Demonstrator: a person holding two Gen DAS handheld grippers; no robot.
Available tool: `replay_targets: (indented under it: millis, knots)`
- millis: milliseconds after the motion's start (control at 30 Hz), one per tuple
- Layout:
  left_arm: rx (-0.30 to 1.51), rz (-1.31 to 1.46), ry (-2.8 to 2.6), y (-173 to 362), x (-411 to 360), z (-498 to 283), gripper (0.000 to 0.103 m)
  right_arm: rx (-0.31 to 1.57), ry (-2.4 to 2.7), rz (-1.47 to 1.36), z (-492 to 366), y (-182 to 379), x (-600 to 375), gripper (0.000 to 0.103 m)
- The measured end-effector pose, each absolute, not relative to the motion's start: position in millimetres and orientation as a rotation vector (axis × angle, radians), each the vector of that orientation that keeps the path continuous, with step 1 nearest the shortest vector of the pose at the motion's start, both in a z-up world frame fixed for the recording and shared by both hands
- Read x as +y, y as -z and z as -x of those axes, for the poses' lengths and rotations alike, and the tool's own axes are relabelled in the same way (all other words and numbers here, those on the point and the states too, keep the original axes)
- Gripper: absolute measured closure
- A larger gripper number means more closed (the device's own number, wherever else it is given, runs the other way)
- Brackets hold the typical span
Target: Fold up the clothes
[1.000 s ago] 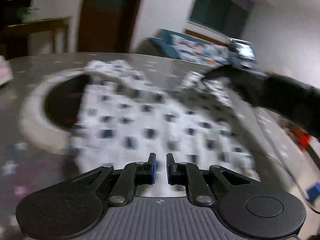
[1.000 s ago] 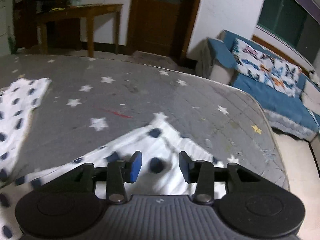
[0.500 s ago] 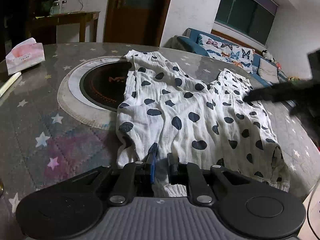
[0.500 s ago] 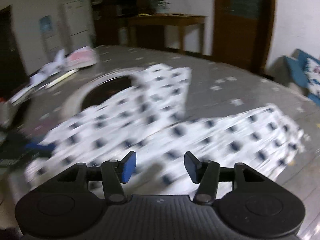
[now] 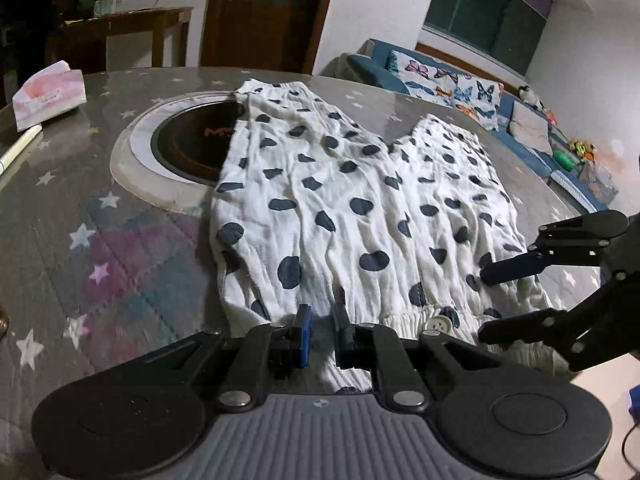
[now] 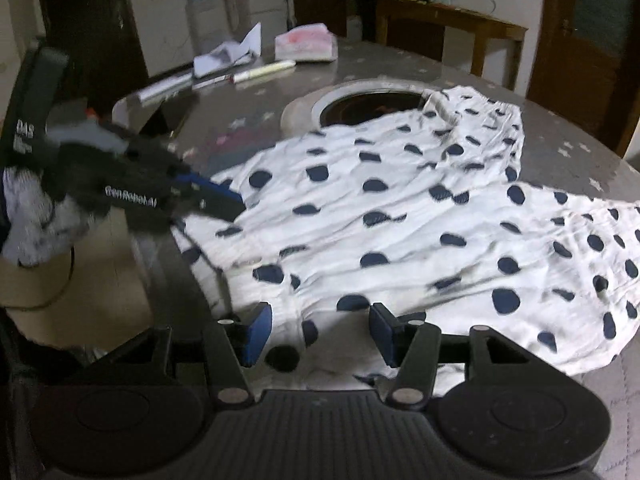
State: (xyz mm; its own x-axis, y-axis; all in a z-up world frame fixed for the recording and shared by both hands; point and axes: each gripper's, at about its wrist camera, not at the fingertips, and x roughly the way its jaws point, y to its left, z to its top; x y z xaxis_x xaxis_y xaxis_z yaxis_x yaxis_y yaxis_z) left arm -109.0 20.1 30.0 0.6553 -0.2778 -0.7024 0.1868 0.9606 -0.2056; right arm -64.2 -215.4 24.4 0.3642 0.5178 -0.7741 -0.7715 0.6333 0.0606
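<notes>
Grey, star-printed cloth is covering the round table (image 5: 84, 216), and a dark induction hob (image 5: 192, 142) is sitting sunk in a pale ring near its middle. White polka-dot trousers (image 5: 360, 200) are lying spread flat across the tabletop, one leg overlapping the hob's edge, the other leg reaching toward the sofa (image 5: 460, 84) side, and the elastic waistband with its button (image 5: 439, 323) is lying at the near edge.

The left gripper (image 5: 322, 330) is pinching the waistband, its jaws standing narrow with a fold of white fabric between the blue pads. In the right wrist view the left gripper (image 6: 224, 204) is showing as a blurred dark shape at the garment's left edge.

The right gripper (image 6: 320, 334) is hanging over the waistband area with its jaws spread wide, nothing between them (fabric is lying below, though whether the fingertips are touching it cannot be told). From the left wrist view its two black fingers (image 5: 516, 268) are reaching in from the right, one above the waistband corner and one just beside it.

A tissue pack (image 5: 50, 94) and a white pen (image 5: 20, 146) are resting at the table's far left. A wooden side table (image 6: 452, 24) is standing against the back wall.
</notes>
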Motion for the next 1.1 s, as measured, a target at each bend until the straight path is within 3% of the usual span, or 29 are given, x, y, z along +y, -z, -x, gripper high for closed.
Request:
replay_targets:
  millis: [433,567,800,1100]
  knots:
    - [0.902,0.154,0.285,-45.3,21.2,103.0,0.088,0.919,-0.904,0.296,72.0,-31.4,-234.6,0.044]
    - [0.829,0.14,0.295,-63.1,21.2,98.8,0.066,0.868,-0.867,0.234,61.1,-45.7,-246.6,0.044]
    - [0.76,0.129,0.308,-60.6,2.1,77.4,0.065,0.876,-0.703,0.158,38.9,-31.0,-272.9,0.044]
    - [0.815,0.094,0.279,-35.1,-2.9,62.5,0.065,0.917,-0.656,0.16,52.9,-29.3,-295.8,0.044]
